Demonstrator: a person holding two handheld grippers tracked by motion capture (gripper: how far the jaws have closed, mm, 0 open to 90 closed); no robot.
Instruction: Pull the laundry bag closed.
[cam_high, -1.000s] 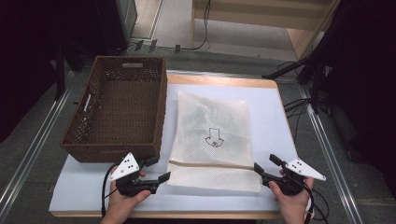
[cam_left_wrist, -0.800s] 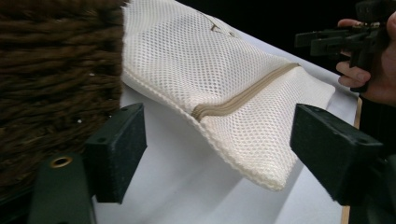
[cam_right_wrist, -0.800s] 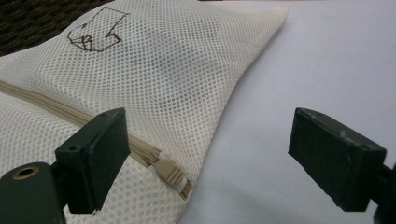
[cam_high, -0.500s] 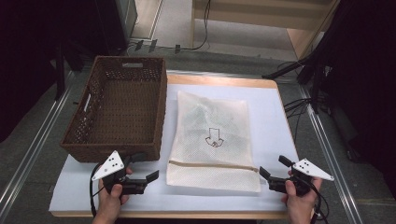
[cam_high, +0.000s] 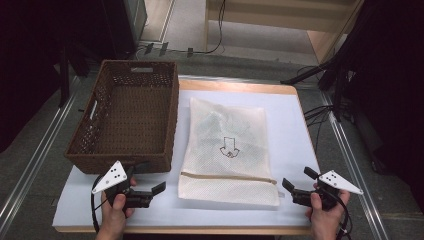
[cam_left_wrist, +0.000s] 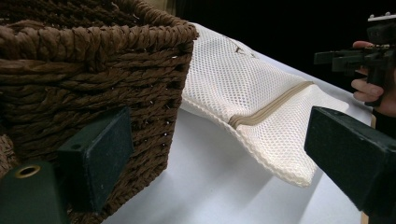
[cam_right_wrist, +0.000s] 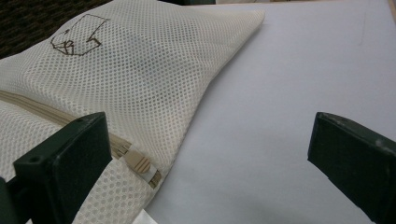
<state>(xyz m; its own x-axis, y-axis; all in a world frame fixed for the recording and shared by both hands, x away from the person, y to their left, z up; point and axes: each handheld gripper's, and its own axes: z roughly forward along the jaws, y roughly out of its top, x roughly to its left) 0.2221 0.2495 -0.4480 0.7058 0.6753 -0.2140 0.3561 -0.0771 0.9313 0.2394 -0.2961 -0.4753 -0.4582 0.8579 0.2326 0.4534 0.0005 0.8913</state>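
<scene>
White mesh bag (cam_high: 227, 150) lay flat on the bench (cam_high: 300, 125), just right of the brown wicker basket (cam_high: 127, 117). Left tool (cam_high: 156, 190), jaws just widened and empty, stood apart from the bag's near left corner; right tool (cam_high: 289, 187), jaws spread and empty, sat just beside its near right corner

One white mesh bag (cam_high: 227, 150) with one beige zipper strip (cam_high: 227, 177); one brown wicker basket (cam_high: 127, 117); two handheld grippers: left gripper (cam_high: 152, 191), right gripper (cam_high: 291, 188).
</scene>
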